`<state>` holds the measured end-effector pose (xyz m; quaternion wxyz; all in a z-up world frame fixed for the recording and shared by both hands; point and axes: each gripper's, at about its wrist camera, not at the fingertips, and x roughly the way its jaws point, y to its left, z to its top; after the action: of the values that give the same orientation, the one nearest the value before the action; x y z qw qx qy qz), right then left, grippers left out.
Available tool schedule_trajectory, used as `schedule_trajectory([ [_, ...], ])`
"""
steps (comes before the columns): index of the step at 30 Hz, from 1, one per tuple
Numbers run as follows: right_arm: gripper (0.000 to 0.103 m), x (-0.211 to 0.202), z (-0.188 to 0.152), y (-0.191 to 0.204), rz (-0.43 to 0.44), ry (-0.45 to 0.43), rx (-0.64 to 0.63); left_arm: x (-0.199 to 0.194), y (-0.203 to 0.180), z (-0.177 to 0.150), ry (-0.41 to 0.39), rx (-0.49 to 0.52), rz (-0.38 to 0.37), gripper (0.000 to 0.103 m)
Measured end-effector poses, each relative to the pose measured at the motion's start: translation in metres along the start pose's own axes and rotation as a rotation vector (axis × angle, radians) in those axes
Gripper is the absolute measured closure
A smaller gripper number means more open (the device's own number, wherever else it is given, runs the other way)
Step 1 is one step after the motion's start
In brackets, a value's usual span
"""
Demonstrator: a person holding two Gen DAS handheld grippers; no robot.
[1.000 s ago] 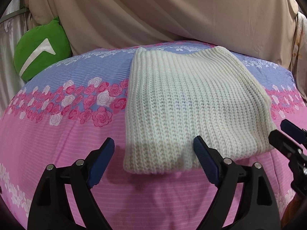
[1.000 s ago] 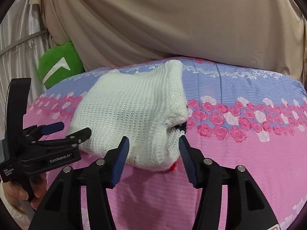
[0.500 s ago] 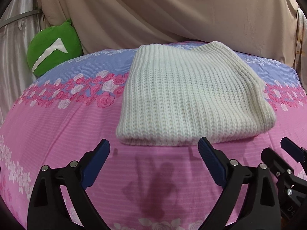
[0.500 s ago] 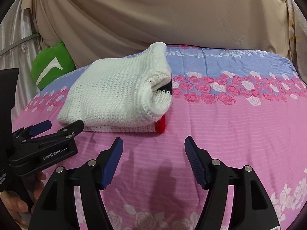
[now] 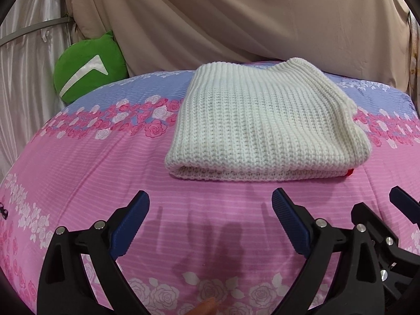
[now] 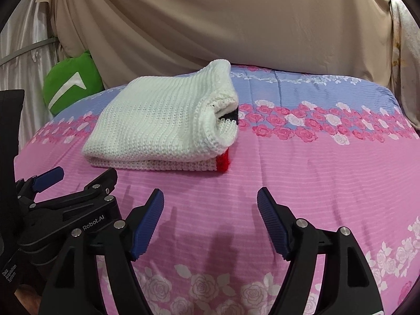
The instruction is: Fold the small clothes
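Observation:
A folded white knit sweater [image 5: 265,120] lies on the pink floral bed cover [image 5: 105,162]. A red and black trim shows at its right end in the right wrist view, where the sweater [image 6: 162,126] sits to the left. My left gripper [image 5: 210,199] is open and empty, a short way in front of the sweater's near edge. My right gripper [image 6: 210,197] is open and empty, in front of the sweater's right end. The left gripper also shows at the lower left of the right wrist view [image 6: 76,178].
A green cushion [image 5: 86,76] leans at the back left of the bed. Beige drapes [image 5: 249,18] hang behind the bed and silver curtains [image 5: 23,60] hang on the left. The bed cover [image 6: 328,162] stretches bare to the right of the sweater.
Both grippers have drawn back from the sweater toward the near side of the bed. The right gripper has opened wider. The sweater lies still, folded.

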<state>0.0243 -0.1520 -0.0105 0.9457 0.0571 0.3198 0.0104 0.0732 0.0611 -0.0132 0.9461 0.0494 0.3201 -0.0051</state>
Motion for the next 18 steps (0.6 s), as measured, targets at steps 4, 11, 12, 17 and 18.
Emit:
schedule_trajectory([
  [4, 0.031, 0.0006, 0.0003, -0.0003, -0.008, 0.0, 0.001, -0.0007, -0.002, -0.0003, -0.002, 0.004, 0.01, 0.011],
  [11, 0.031, 0.0003, 0.0003, -0.0008, -0.013, -0.002, 0.004, -0.0015, -0.0026, -0.0006, -0.002, 0.003, 0.002, 0.011],
  [12, 0.031, 0.0, 0.0001, -0.0001, -0.016, -0.002, 0.003, -0.001, -0.0027, -0.0006, 0.0, 0.004, 0.001, 0.011],
  [17, 0.031, 0.0002, 0.0003, -0.0004, -0.024, 0.0, 0.004, -0.0008, -0.0046, -0.0012, 0.001, 0.012, 0.006, 0.011],
  [18, 0.031, 0.0003, 0.0005, 0.0001, -0.028, 0.001, 0.003, -0.0003, -0.0044, -0.0012, 0.003, 0.012, 0.004, 0.011],
])
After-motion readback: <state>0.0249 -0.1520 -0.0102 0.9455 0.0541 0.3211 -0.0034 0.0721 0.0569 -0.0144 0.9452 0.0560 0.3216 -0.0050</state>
